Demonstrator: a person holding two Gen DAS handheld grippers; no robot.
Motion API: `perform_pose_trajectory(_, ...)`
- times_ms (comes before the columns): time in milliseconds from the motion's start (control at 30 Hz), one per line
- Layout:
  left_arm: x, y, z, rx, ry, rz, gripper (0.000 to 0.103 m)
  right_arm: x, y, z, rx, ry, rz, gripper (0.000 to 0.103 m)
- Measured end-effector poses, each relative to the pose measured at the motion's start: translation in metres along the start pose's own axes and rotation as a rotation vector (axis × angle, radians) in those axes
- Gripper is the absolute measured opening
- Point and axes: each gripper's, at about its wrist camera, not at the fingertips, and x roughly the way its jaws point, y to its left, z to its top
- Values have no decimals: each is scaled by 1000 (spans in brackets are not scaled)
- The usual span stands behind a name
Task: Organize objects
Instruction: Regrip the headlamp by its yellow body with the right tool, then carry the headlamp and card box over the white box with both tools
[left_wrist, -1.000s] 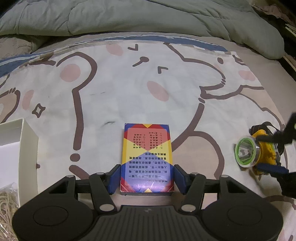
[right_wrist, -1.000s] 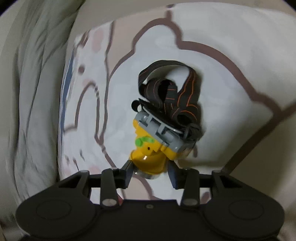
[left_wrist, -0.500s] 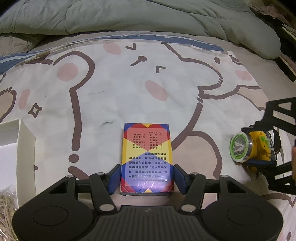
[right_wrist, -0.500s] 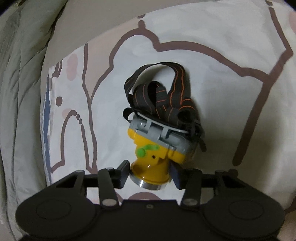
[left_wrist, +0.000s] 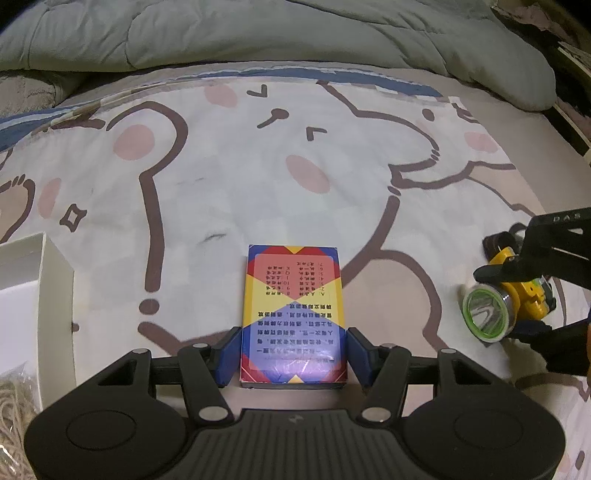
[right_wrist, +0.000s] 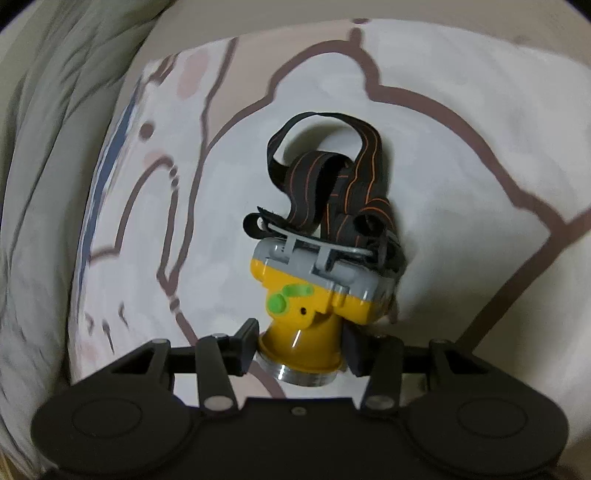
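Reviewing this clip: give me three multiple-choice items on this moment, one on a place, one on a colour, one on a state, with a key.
1. Where is the white box relative to the card box?
A. to its left
B. on top of it
C. to its right

2. What colour is the headlamp body?
A. red
B. yellow
C. white

3. How does the left gripper stand?
A. wide open over bare sheet
B. with a pad at each side of the card box
C. closed on the headlamp

Key: 1 A, the white box sits at the left edge. 2 B, yellow housing, black strap. 3 B, blue pads flank the card box's near end.
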Motion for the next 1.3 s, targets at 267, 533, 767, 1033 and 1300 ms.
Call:
perform_pose_trajectory(267, -12, 1, -18, 4, 33, 0, 60, -16, -7, -19, -296, 59, -8, 48)
perform_pose_trajectory(533, -33, -1, -56, 27, 66, 15, 60, -37, -22, -47, -603, 134, -1, 48)
perform_pose_trajectory(767, -55, 3, -93, 20, 95, 9, 60, -59, -39, -73, -872, 208, 20, 48)
perform_pose_trajectory(1033, -78, 4, -136, 34, 111, -7, 60, -91, -66, -102, -1223, 242, 27, 48)
perform_pose_trajectory(1300, -87, -5, -166, 86, 130, 11, 60, -103, -89, -116, -1351, 268, -18, 48)
